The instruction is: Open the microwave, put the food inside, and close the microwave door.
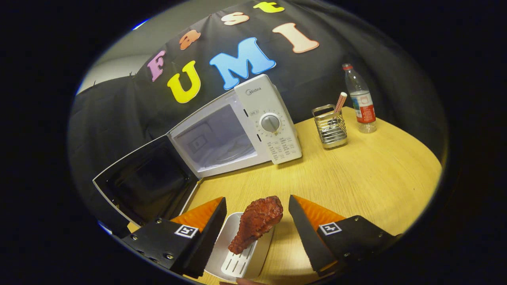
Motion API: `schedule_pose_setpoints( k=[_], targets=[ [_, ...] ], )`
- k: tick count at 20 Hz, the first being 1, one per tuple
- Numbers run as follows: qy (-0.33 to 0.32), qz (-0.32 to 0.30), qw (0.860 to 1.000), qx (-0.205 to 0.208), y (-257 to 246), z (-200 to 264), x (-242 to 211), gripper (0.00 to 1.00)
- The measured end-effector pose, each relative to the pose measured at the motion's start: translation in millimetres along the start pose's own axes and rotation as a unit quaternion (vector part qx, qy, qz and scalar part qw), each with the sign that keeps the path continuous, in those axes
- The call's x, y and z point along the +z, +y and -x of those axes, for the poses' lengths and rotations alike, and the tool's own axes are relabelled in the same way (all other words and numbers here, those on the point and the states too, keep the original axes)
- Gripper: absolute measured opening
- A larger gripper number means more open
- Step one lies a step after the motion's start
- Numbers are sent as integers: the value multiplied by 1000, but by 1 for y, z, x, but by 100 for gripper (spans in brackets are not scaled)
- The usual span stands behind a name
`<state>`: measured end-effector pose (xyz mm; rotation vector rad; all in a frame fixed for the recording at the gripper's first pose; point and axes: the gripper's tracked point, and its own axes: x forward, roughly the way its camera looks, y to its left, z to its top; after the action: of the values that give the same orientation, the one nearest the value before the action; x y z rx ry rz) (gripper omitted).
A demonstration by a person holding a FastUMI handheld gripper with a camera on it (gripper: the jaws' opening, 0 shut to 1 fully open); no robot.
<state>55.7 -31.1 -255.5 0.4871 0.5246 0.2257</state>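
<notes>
While my tool [257,213] hangs spread wide, touching nothing, I see the drumstick [256,224] between its fingers on a white tray [237,261], thick end toward the open Midea microwave [237,126] on the tabletop [356,174].

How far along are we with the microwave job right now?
Done: the microwave door is swung open. In hand: the gripper is open, fingers either side of the chicken leg on its white tray, not pressing on it. Left: grasp the food, place it inside, close the door.
</notes>
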Motion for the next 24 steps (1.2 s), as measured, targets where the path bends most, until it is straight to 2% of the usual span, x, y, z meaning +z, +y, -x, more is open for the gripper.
schedule_pose_setpoints(
  k=[4,6,7,8,9,10,11,16,19,24],
  targets=[
    [3,-21,1000,-4,-8,-5,-6,59],
    [4,-42,999,4,-9,-7,-4,37],
    [5,-58,998,22,-4,8,-1,33],
    [1,-77,996,37,0,-3,0,29],
    [-2,-91,995,39,-1,-2,3,21],
    [-5,-103,994,43,-1,-2,2,20],
    [-5,-110,993,49,0,-2,3,13],
    [-9,-168,984,59,2,3,9,13],
    [-1,-170,984,61,7,6,5,13],
    [-24,-198,978,67,12,15,24,13]
  ],
)
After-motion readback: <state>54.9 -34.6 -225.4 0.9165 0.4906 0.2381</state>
